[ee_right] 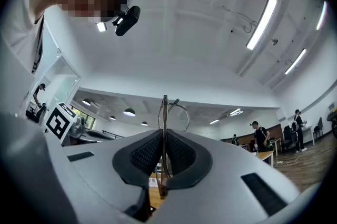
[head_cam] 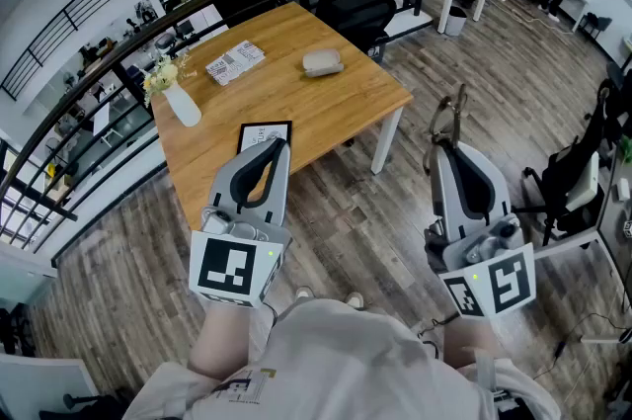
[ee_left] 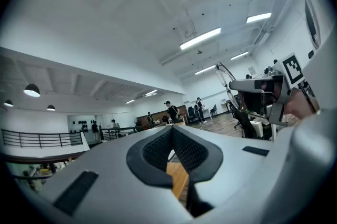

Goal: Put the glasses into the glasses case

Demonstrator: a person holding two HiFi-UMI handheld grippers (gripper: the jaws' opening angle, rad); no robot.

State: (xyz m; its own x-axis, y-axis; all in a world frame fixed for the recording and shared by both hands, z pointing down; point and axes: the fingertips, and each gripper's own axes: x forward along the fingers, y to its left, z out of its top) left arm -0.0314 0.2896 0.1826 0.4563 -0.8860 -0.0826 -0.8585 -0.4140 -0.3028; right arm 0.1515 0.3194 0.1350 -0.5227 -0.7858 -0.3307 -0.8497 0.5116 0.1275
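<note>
Glasses (head_cam: pixel 450 115): clamped in my right gripper (head_cam: pixel 441 147), lenses projecting past the jaw tips. The glasses sit clear of the table (head_cam: pixel 286 97), off its right corner and above the wooden floor (head_cam: pixel 365 210). In the right gripper view, the thin metal frame (ee_right: pixel 165 112) runs upright through the seam between the two pads, and the right gripper (ee_right: pixel 164 136) is closed tight on it.

Glasses case (head_cam: pixel 322 62): lying closed on the table, just inside the far right edge, roughly midway along that edge. It is well apart from the glasses.

My left gripper (head_cam: pixel 279 144): positioned over the near right edge of the table. In the left gripper view, the pads of this gripper (ee_left: pixel 171 129) meet at the tips with nothing between them.

Other items on the table:
- A white vase (head_cam: pixel 184 106) with flowers (head_cam: pixel 163 72), at the left corner.
- A printed booklet (head_cam: pixel 235 61), near the far left edge.
- A black-framed card (head_cam: pixel 263 133), near the near right edge, partly covered by my left gripper.
</note>
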